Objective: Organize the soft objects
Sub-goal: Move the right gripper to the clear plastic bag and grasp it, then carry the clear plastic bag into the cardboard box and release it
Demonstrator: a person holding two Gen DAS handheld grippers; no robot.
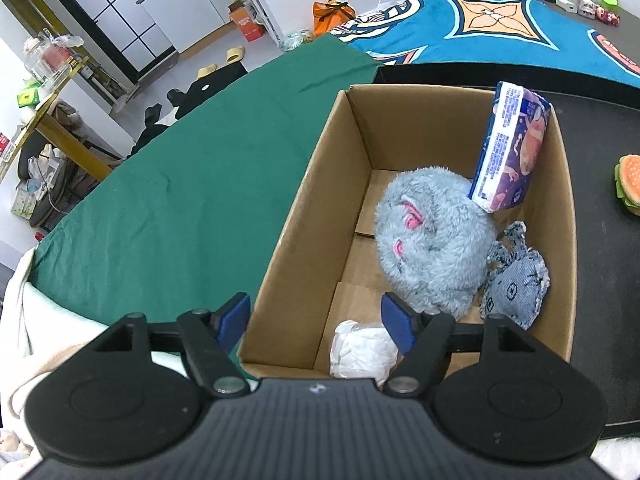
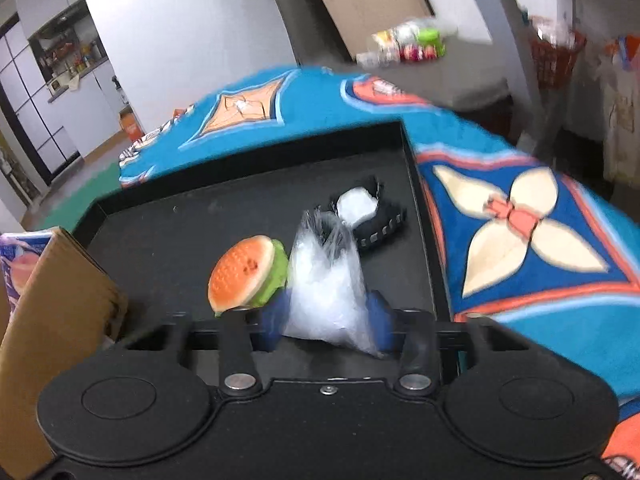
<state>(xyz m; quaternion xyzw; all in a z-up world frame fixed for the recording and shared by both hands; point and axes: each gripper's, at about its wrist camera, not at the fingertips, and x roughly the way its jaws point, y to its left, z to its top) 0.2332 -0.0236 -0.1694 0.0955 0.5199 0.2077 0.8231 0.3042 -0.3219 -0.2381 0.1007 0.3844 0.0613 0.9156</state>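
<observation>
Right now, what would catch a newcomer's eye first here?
The grey plush filling the cardboard box, with a tissue pack leaning on the box's far right wall. On the black tray, the right hand-held gripper pinches a clear plastic bag beside a toy burger.

Burger toy (image 1: 629,184) is being cut off by the frame's right edge, right of the cardboard box (image 1: 320,184). Right wrist view is blurring; bottles (image 2: 408,42) behind the burger toy are staying unreadable.
</observation>
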